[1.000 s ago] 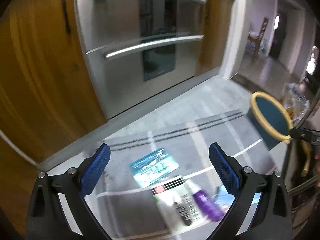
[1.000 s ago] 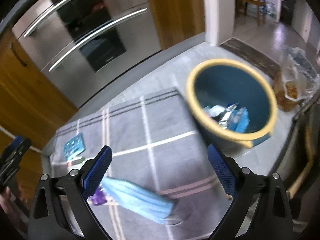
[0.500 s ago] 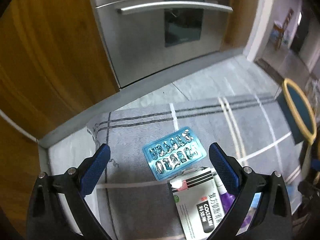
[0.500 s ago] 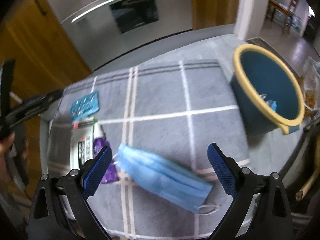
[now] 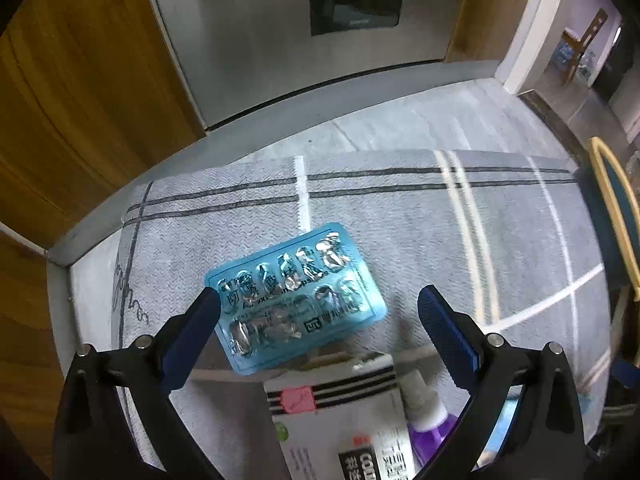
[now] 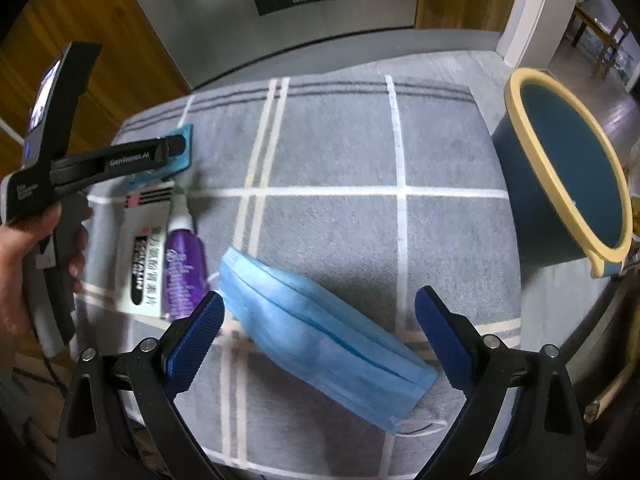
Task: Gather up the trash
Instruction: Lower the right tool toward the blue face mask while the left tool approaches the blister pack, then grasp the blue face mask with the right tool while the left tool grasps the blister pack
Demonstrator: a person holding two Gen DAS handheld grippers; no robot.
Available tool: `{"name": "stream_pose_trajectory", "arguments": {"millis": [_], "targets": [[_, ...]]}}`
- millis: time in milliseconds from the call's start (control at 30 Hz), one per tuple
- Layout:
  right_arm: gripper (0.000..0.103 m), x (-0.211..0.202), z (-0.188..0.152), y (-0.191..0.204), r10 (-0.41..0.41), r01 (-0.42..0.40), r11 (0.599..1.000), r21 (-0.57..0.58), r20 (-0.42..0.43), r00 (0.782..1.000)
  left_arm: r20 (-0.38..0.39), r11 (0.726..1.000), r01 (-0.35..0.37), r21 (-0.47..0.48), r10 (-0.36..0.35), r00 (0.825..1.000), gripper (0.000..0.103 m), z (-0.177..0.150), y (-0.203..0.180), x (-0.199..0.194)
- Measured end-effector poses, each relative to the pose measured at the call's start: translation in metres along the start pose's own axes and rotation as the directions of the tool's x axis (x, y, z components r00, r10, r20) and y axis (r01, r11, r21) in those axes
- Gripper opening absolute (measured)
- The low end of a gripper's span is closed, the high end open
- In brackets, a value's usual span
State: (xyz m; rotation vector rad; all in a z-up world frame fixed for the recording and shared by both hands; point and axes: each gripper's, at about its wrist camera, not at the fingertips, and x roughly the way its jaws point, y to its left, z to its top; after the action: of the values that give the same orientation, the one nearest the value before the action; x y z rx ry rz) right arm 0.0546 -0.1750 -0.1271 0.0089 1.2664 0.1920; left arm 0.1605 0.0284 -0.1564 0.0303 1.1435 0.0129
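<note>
Both tools gape empty, now nearer: left (image 5: 318, 306) over blister pack (image 5: 296, 296), right (image 6: 318, 312) over mask (image 6: 320, 340).

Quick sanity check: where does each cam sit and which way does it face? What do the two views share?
Left wrist: on the left hand-held gripper, looking down and forward at the blister pack on the grey rug; its own open fingers show.
Right wrist: on the right hand-held gripper, looking down at the face mask, bin to the right; own open fingers, plus the person's hand holding the left one.
Shared: rug, blister pack, white box, purple bottle, bin.
</note>
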Motion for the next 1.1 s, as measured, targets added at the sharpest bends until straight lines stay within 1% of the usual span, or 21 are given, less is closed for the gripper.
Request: {"name": "stream_pose_trajectory", "arguments": {"millis": [100,167,267,333,467,567,633,667,700,733,800,833,867,900,933,967,1100], "targets": [[0.095,0.007,-0.002,-0.005,0.003,-0.003,1.000,0.006,-0.024,1.000,-0.027,1.000,-0.019,-0.015,0.019,0.999,0.097,-0.001,-0.001,0.011],[0.095,0.013,-0.004,-0.007,-0.001,0.001,1.000,0.002,-0.043,0.999,-0.051,0.999,-0.046,-0.017,0.045,0.998,0.097,-0.002,-0.001,0.021],[0.095,0.021,-0.006,-0.008,0.004,-0.004,1.000,0.003,-0.071,0.997,-0.056,0.997,-0.075,-0.021,0.074,0.996,0.097,-0.004,0.002,0.027],[0.095,0.028,-0.008,-0.006,0.006,-0.007,1.000,-0.007,-0.094,0.996,-0.049,0.997,-0.071,-0.022,0.070,0.996,0.098,-0.004,0.003,0.028],[0.095,0.041,-0.011,-0.004,-0.030,0.024,0.999,-0.045,-0.128,0.991,-0.046,0.997,-0.069,-0.019,0.068,0.997,0.098,-0.004,0.005,0.029],[0.095,0.048,-0.011,-0.006,-0.038,0.032,0.999,-0.038,-0.142,0.989,-0.050,0.998,-0.062,-0.016,0.061,0.997,0.098,-0.005,0.008,0.029],[0.095,0.053,-0.012,-0.011,-0.023,0.022,1.000,-0.007,-0.167,0.986,-0.045,0.998,-0.055,-0.004,0.055,0.997,0.094,-0.003,0.010,0.029],[0.093,0.055,-0.013,-0.013,-0.021,0.022,1.000,0.004,-0.178,0.984,-0.038,0.999,-0.054,0.008,0.054,0.998,0.091,-0.001,0.009,0.028],[0.090,0.055,-0.013,-0.013,-0.025,0.026,1.000,0.005,-0.176,0.984,-0.038,0.999,-0.048,0.018,0.049,0.998,0.087,0.000,0.005,0.026],[0.086,0.054,-0.013,-0.013,-0.033,0.033,0.999,0.000,-0.174,0.984,-0.046,0.998,-0.055,0.026,0.056,0.997,0.086,0.000,0.003,0.027],[0.064,0.051,-0.012,-0.014,-0.048,0.047,0.999,-0.008,-0.160,0.986,-0.047,0.998,-0.054,0.034,0.056,0.997,0.086,-0.001,0.004,0.027],[0.059,0.050,-0.011,-0.014,-0.052,0.051,0.999,-0.008,-0.156,0.986,-0.047,0.998,-0.052,0.032,0.054,0.997,0.086,-0.001,0.004,0.026],[0.048,0.048,-0.010,-0.015,-0.048,0.048,0.999,-0.004,-0.153,0.987,-0.046,0.999,-0.048,0.025,0.049,0.998,0.086,0.000,0.005,0.025],[0.041,0.048,-0.009,-0.016,-0.038,0.039,0.999,0.005,-0.152,0.988,-0.044,0.999,-0.042,0.016,0.043,0.998,0.085,0.000,0.006,0.023],[0.030,0.047,-0.008,-0.018,-0.021,0.024,1.000,0.015,-0.156,0.988,-0.041,0.999,-0.036,0.004,0.036,0.998,0.084,0.001,0.007,0.021],[0.023,0.047,-0.007,-0.018,-0.013,0.016,1.000,0.017,-0.158,0.987,-0.039,0.999,-0.032,-0.001,0.032,0.999,0.083,0.002,0.008,0.020],[0.010,0.042,-0.002,-0.013,0.000,-0.001,1.000,-0.011,-0.138,0.990,-0.032,1.000,-0.020,-0.005,0.020,0.999,0.081,0.003,0.009,0.016]]}}
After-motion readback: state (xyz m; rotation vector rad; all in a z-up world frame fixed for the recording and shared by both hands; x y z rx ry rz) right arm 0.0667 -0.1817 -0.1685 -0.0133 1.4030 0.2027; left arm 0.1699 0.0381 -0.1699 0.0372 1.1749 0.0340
